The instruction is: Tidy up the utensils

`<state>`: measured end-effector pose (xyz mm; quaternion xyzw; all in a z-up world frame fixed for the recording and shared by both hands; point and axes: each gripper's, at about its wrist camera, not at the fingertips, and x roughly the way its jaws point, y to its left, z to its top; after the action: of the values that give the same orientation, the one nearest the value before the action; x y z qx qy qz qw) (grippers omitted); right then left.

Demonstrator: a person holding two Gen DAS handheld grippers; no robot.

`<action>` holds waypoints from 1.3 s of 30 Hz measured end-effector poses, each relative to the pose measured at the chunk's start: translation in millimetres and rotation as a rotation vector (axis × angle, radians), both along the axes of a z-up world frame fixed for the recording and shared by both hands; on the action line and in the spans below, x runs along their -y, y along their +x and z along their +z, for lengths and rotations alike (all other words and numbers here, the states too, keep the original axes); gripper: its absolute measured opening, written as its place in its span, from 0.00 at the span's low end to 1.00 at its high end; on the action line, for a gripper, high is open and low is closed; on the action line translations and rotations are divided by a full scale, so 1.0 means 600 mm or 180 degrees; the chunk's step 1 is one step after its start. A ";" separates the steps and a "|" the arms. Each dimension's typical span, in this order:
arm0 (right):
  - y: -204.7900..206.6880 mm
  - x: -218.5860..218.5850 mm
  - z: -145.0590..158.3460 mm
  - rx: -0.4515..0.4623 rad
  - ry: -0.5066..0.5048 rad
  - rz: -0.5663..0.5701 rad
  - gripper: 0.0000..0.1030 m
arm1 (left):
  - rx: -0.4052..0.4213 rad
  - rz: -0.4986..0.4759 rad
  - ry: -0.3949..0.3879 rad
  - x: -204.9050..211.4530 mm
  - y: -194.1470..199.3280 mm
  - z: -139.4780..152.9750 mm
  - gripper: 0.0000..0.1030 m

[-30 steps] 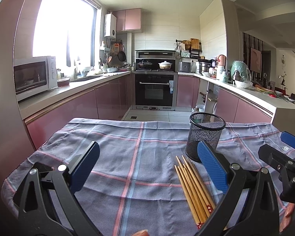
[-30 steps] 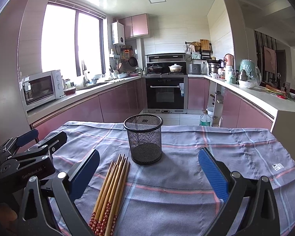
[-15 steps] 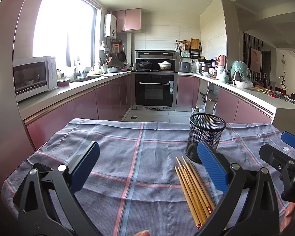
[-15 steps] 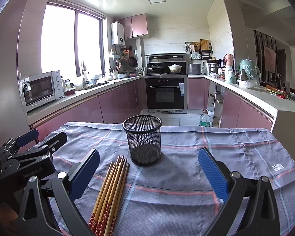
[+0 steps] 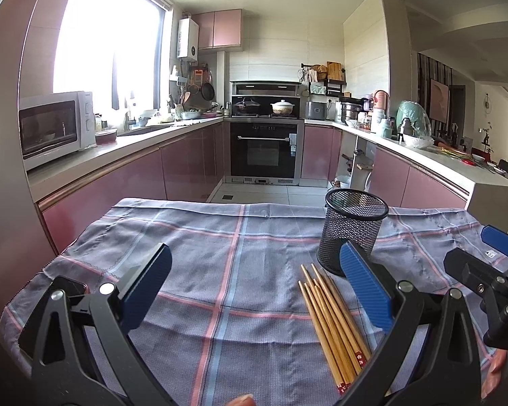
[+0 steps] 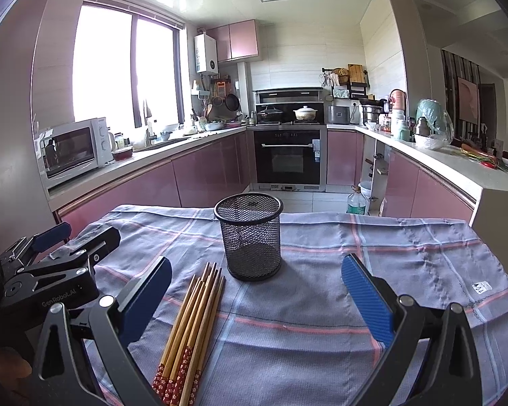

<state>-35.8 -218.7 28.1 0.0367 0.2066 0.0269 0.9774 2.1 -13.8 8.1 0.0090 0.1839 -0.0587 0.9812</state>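
Note:
A bundle of several wooden chopsticks point(image 5: 332, 321) with red patterned ends lies flat on the checked cloth, also in the right wrist view point(image 6: 189, 324). A black mesh cup point(image 5: 354, 233) stands upright and empty just beyond their tips, also in the right wrist view point(image 6: 250, 237). My left gripper point(image 5: 254, 291) is open and empty, left of the chopsticks. My right gripper point(image 6: 254, 291) is open and empty, in front of the cup, with the chopsticks by its left finger point(image 6: 145, 297).
The table is covered by a grey-blue cloth point(image 5: 220, 253) with pink stripes; its far edge drops to the kitchen floor. Pink cabinets, a microwave point(image 5: 56, 125) and an oven point(image 5: 266, 145) stand beyond. The right gripper's body point(image 5: 491, 287) shows at the right edge.
The right gripper has drifted slightly forward and right, so the cup sits a little lower and more central in its view. The left gripper and the objects have not moved.

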 end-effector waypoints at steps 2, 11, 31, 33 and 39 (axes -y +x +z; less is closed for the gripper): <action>0.002 -0.002 -0.001 -0.0013 -0.0005 0.0018 0.94 | -0.0030 -0.0007 -0.0015 -0.001 0.004 -0.001 0.95; 0.021 -0.004 -0.014 -0.0216 0.0052 0.0195 0.94 | -0.0122 -0.0032 -0.0033 0.000 0.015 -0.009 0.95; 0.129 -0.055 -0.120 -0.1686 0.0180 0.0962 0.21 | -0.0946 -0.0567 0.0110 0.003 0.077 -0.082 0.67; 0.134 -0.056 -0.125 -0.1736 0.0216 0.1017 0.18 | -0.0961 -0.0605 0.0143 0.008 0.076 -0.088 0.67; 0.157 -0.060 -0.126 -0.1925 0.0230 0.1083 0.21 | -0.1031 -0.0705 0.0137 0.016 0.077 -0.095 0.67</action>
<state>58.3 -182.6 -47.5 0.0426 0.4889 0.1847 0.8515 48.5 -23.7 -49.1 0.0406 0.3384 -0.1630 0.9259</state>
